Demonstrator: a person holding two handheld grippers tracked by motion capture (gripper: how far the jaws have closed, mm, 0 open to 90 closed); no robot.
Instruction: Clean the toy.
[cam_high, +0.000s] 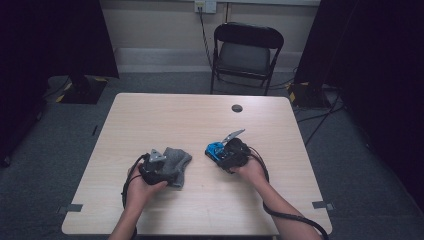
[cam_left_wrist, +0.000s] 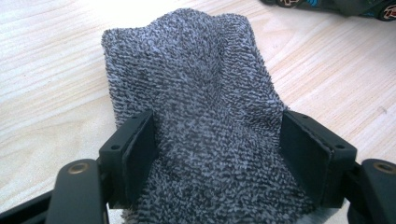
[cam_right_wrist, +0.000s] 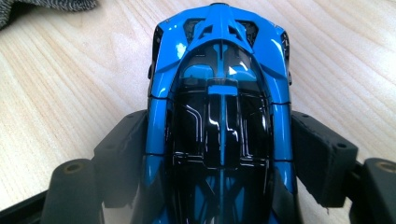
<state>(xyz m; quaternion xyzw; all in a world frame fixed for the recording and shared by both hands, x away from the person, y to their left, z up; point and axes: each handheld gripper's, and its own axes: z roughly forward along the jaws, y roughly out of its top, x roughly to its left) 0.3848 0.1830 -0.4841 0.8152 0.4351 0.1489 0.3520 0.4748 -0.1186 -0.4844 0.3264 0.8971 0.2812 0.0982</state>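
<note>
Two claws working: left claw (cam_left_wrist: 217, 154) is pinching the grey towel (cam_left_wrist: 196, 93) bunched on the desk (cam_high: 200, 120), right claw (cam_right_wrist: 219, 163) is clamping the blue toy car (cam_right_wrist: 219, 107) by its flanks. Judging next: keep the car squeezed low and square, bring the cloth over for wiping. Car is looking glossy, black canopy, sitting right of the towel.

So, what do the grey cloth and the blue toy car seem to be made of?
Grey cloth: apparently terry towelling, matte, with small loops of dark and pale thread all over. Blue toy car: hard and glossy, likely painted plastic or metal; the dark canopy mirrors bright light. Which of the two, I cannot tell.
</note>
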